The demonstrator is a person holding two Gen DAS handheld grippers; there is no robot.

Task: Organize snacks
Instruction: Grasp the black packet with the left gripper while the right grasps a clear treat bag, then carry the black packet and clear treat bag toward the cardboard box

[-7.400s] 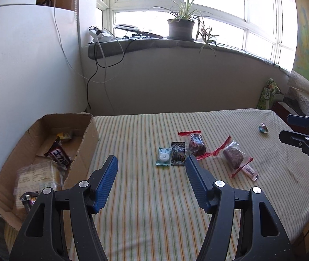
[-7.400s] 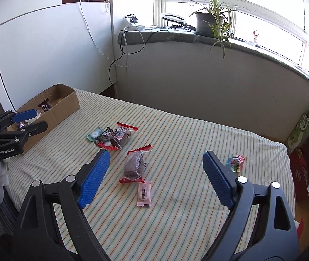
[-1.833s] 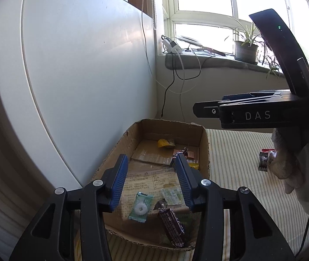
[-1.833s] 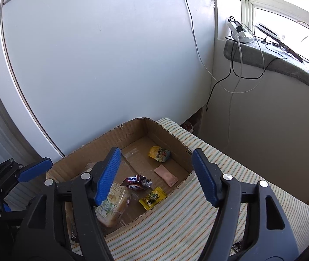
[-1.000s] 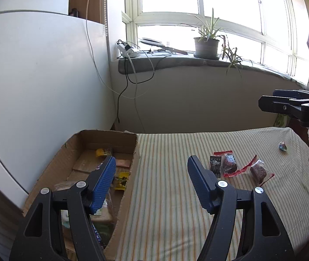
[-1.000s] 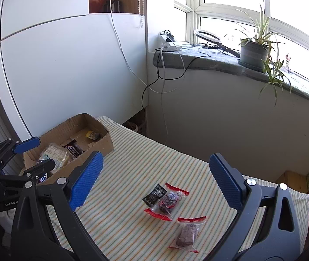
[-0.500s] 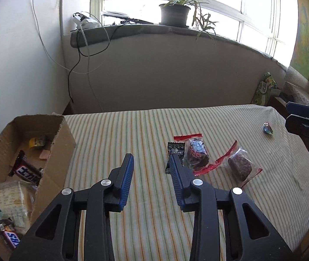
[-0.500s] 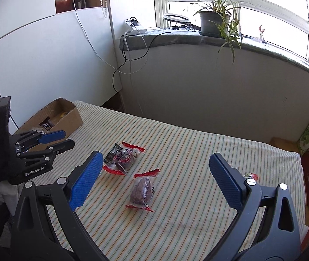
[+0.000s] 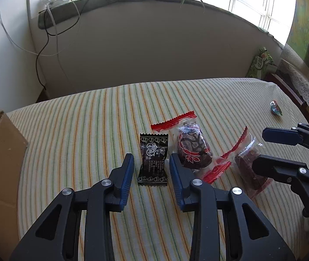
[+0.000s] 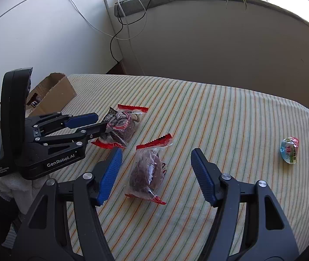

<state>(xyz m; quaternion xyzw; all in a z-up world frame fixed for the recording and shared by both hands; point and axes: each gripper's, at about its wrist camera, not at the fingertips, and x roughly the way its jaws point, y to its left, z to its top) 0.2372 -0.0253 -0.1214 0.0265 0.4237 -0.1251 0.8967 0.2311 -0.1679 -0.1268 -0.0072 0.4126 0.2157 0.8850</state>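
Observation:
A black snack packet lies on the striped cloth, with my left gripper open around its near end, one blue pad on each side. Beside it lies a clear, red-edged pastry packet; it also shows in the right wrist view. A second red-edged pastry packet lies between the open pads of my right gripper, which hovers just above it; in the left wrist view this packet sits partly behind the right gripper. A small colourful candy lies far right.
A cardboard box holding snacks stands at the left end of the table; it also shows in the right wrist view. A wall and a window sill with cables and a plant run behind. The table's right edge is near the candy.
Both grippers have dropped toward the table. The left gripper has closed in on the black packet, its jaws narrower than a second ago; the right gripper now straddles the second pastry packet.

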